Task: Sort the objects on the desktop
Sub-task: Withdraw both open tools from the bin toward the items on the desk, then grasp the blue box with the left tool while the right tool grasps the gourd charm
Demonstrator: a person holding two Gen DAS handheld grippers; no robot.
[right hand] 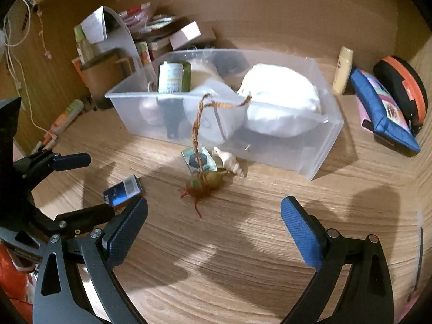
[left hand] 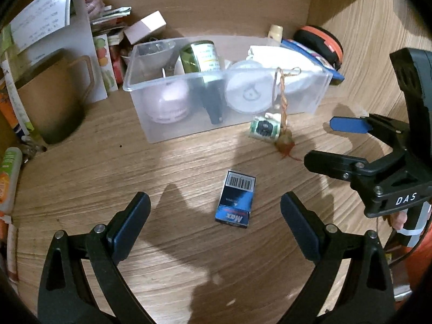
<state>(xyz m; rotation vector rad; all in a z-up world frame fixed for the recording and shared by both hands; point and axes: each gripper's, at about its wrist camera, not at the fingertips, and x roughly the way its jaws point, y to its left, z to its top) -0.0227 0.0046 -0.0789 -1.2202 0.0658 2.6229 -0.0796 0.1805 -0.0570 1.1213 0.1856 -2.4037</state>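
Upper left of left wrist frame: brown mug (left hand: pixel 51 94) beside leaning white papers (left hand: pixel 46 13). Upper right of right wrist frame: blue pouch (right hand: pixel 383 113) against round black-orange case (right hand: pixel 405 86); cream bottle (right hand: pixel 343 70) upright nearby.

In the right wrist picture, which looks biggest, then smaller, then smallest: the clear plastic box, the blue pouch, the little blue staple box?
1. clear plastic box, biggest by far.
2. blue pouch.
3. blue staple box, smallest, though it lies nearer the camera.
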